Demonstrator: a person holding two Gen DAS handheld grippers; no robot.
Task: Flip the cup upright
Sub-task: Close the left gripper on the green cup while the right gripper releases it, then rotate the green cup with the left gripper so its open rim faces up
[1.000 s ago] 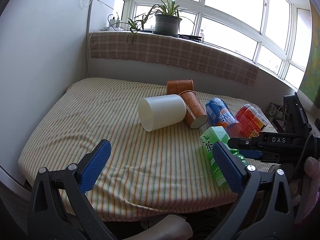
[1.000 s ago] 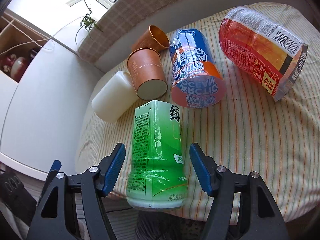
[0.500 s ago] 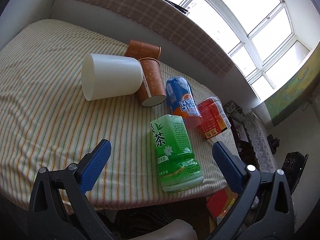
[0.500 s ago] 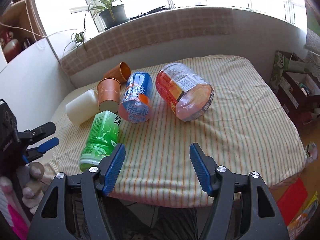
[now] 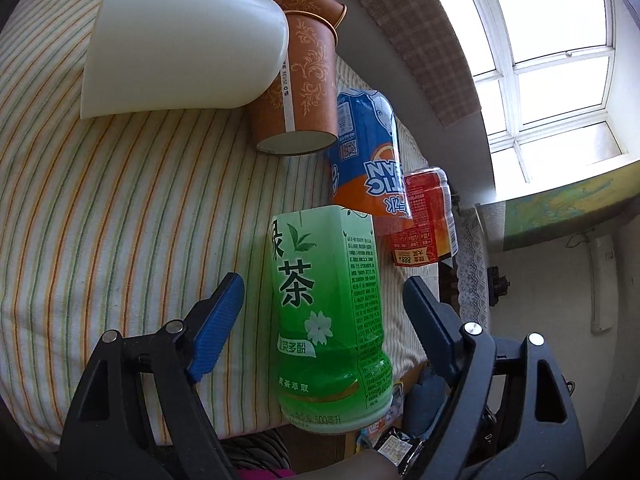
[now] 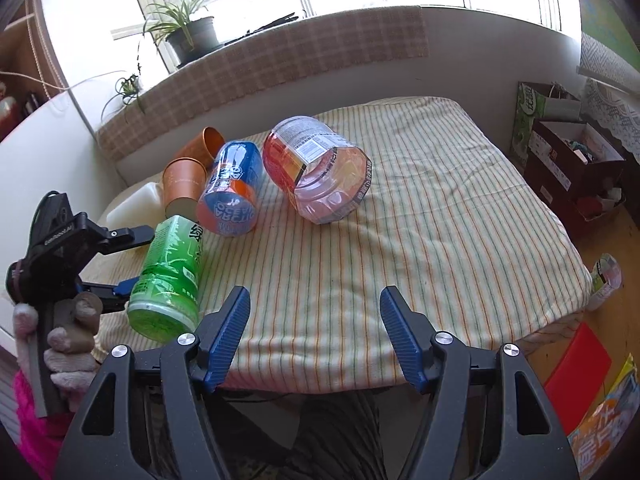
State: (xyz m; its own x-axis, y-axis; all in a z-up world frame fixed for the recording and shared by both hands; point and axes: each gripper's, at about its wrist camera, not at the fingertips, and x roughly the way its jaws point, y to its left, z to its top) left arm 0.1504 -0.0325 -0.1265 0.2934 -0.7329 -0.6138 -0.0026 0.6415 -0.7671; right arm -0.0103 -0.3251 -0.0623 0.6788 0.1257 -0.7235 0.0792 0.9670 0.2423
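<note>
Green plastic tea-label cup (image 5: 328, 320) lies on side at near edge of striped yellow cloth-covered table (image 5: 120, 208), one end overhanging edge. Left gripper (image 5: 324, 312) open, blue-padded fingers (image 5: 216, 328) straddle cup on both sides, apart from it. Right gripper (image 6: 316, 336) open, holds nothing, over near table edge, well apart from cup. Behind green cup: blue-orange soda-label cup (image 5: 368, 160), red clear plastic cup (image 6: 320, 168), 2 brown paper cups (image 5: 300, 80), white plastic cup (image 5: 180, 40), all on sides.

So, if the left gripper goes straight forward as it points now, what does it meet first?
Most likely the green tea cup lying on its side: it already sits between the open fingers of the left gripper, untouched.
</note>
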